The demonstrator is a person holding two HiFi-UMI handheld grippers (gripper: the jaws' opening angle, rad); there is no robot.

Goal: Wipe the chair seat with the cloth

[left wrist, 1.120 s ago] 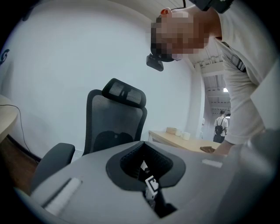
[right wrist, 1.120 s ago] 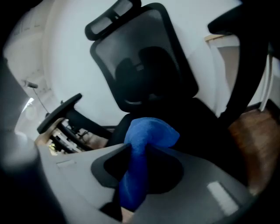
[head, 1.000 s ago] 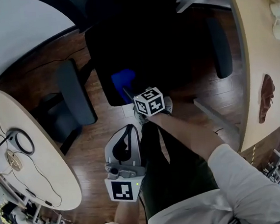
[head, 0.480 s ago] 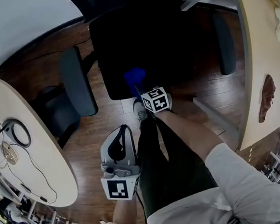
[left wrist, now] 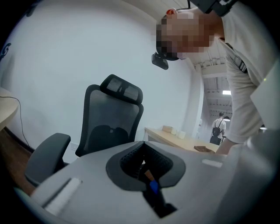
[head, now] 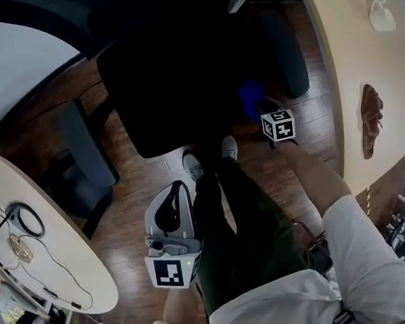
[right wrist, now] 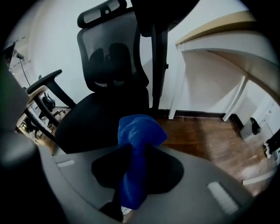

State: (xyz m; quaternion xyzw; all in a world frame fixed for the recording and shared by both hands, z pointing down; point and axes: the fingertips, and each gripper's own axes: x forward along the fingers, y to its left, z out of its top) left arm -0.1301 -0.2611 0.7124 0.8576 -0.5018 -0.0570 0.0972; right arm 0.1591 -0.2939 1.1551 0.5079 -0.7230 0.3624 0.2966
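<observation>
the left tool [head: 179,194] is held low and close to the body beside the left leg [head: 212,221], its marker cube [head: 172,272] nearest the head and its jaws pointing forward, pressed together with nothing gripped between them. the right arm [head: 317,182] reaches well forward and out to the right, forearm bare below a white sleeve [head: 364,249]. at its end the right tool [head: 262,111] points away from the body, its jaws clamped on a blue cloth [right wrist: 136,135] that bunches out past the tips.

Head view steeply down, gripper views low, forward, chair [head: 167,90] shared
</observation>
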